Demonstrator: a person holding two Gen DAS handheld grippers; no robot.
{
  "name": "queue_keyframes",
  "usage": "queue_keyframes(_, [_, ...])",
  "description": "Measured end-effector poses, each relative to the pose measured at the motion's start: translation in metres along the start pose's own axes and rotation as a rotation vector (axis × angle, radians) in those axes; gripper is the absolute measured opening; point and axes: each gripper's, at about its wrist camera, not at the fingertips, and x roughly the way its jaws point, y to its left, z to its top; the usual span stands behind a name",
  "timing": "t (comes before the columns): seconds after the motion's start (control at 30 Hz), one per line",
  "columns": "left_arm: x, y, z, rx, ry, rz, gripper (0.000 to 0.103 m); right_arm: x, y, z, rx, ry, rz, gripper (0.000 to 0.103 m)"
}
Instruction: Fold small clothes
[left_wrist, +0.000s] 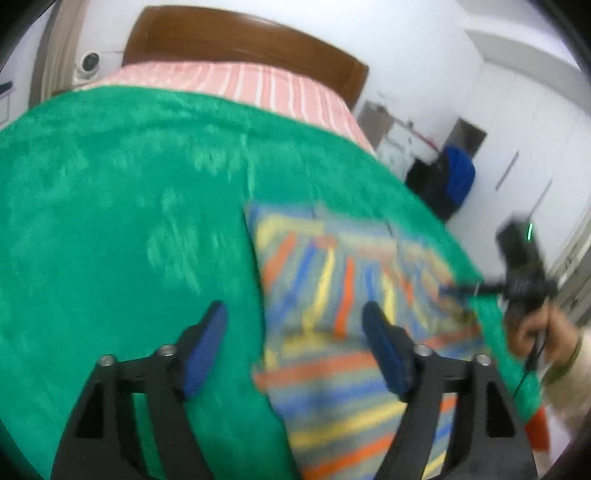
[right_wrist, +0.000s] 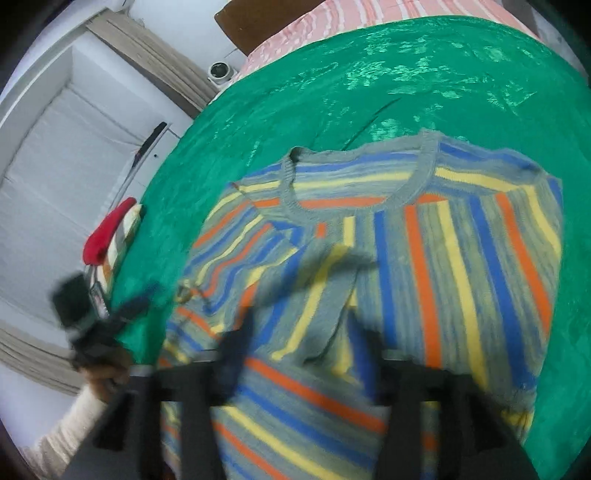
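A small knitted sweater (right_wrist: 424, 266) with blue, yellow, orange and grey stripes lies flat on a green blanket (right_wrist: 332, 96), its neckline toward the headboard. One sleeve is folded in across its chest. The same sweater shows in the left wrist view (left_wrist: 343, 295). My left gripper (left_wrist: 295, 314) is open and empty, hovering over the sweater's left edge. My right gripper (right_wrist: 299, 325) is open, blurred, low over the sweater's lower middle; it also shows in the left wrist view (left_wrist: 458, 290) at the sweater's far edge. My left gripper shows in the right wrist view (right_wrist: 133, 306).
The green blanket (left_wrist: 110, 206) covers a bed with a pink striped sheet (left_wrist: 258, 81) and a brown headboard (left_wrist: 240, 37). A stack of folded clothes with a red top (right_wrist: 107, 232) sits at the blanket's edge. A dark chair with a blue garment (left_wrist: 447, 181) stands by the wall.
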Motion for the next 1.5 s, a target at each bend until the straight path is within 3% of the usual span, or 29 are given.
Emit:
queue_keyframes(0.07, [0.026,0.009,0.029,-0.026,0.072,0.022,0.083,0.011,-0.008,0.002,0.028,0.015,0.002,0.062])
queue_keyframes(0.1, [0.045,0.012,0.038,-0.031,0.127,0.036,0.082,0.016,-0.013,0.002,0.046,0.032,0.034,0.057])
queue_keyframes(0.2, [0.106,0.015,0.049,-0.021,0.29,0.093,0.07,0.024,-0.016,-0.002,0.05,0.023,0.039,0.051])
queue_keyframes(0.27, [0.135,0.012,0.046,-0.018,0.349,0.101,0.052,0.023,-0.02,0.0,0.059,-0.034,0.014,0.051])
queue_keyframes(0.3, [0.139,0.007,0.045,0.011,0.332,0.119,0.005,0.025,-0.025,0.003,0.072,-0.05,0.017,0.051])
queue_keyframes(0.33, [0.14,0.005,0.047,0.021,0.317,0.129,0.002,0.027,-0.029,0.006,0.088,-0.062,0.024,0.051])
queue_keyframes(0.4, [0.121,0.013,0.051,-0.055,0.196,0.175,0.002,0.029,-0.035,0.01,0.098,-0.076,0.025,0.051])
queue_keyframes(0.47, [0.109,0.03,0.051,-0.168,0.138,0.162,0.002,0.026,-0.04,0.01,0.113,-0.087,0.034,0.051])
queue_keyframes(0.63, [0.123,0.019,0.039,-0.079,0.172,0.212,0.002,0.03,-0.038,0.002,0.125,-0.063,0.083,0.051])
queue_keyframes(0.7, [0.122,0.027,0.035,-0.121,0.157,0.224,0.003,0.034,-0.036,0.006,0.126,-0.08,0.046,0.051])
queue_keyframes(0.77, [0.118,0.032,0.031,-0.159,0.131,0.237,0.003,0.028,-0.029,0.012,0.101,-0.155,-0.037,0.051])
queue_keyframes(0.83, [0.117,0.03,0.028,-0.143,0.111,0.259,0.003,0.027,-0.014,0.022,0.038,-0.186,-0.05,0.051])
queue_keyframes(0.97, [0.117,0.033,0.025,-0.149,0.084,0.273,0.003,0.047,0.002,0.045,-0.023,-0.089,-0.185,0.051])
queue_keyframes(1.03, [0.118,0.037,0.023,-0.164,0.074,0.261,0.003,0.053,-0.001,0.046,-0.038,-0.037,-0.147,0.051])
queue_keyframes(1.07, [0.117,0.038,0.022,-0.17,0.068,0.255,0.003,0.057,-0.005,0.044,-0.049,0.022,-0.08,0.042])
queue_keyframes(1.1, [0.116,0.039,0.02,-0.173,0.062,0.25,0.003,0.06,-0.006,0.041,-0.07,0.081,-0.036,0.003])
queue_keyframes(1.17, [0.116,0.039,0.019,-0.175,0.053,0.248,0.003,0.051,-0.006,0.039,-0.132,0.057,-0.165,0.004])
queue_keyframes(1.3, [0.116,0.038,0.017,-0.173,0.051,0.255,0.007,0.046,-0.018,0.039,-0.08,0.024,-0.231,0.005])
queue_keyframes(1.4, [0.113,0.04,0.017,-0.189,0.053,0.228,0.009,0.037,-0.009,0.035,-0.094,-0.02,-0.308,0.029])
queue_keyframes(1.43, [0.112,0.04,0.016,-0.194,0.056,0.217,0.014,0.028,-0.001,0.03,-0.105,-0.06,-0.318,0.029])
queue_keyframes(1.47, [0.109,0.04,0.016,-0.199,0.06,0.207,0.017,0.014,0.012,0.026,-0.13,-0.114,-0.272,0.029])
queue_keyframes(1.5, [0.106,0.038,0.016,-0.201,0.062,0.199,0.027,0.008,0.017,0.024,-0.149,-0.133,-0.209,0.029])
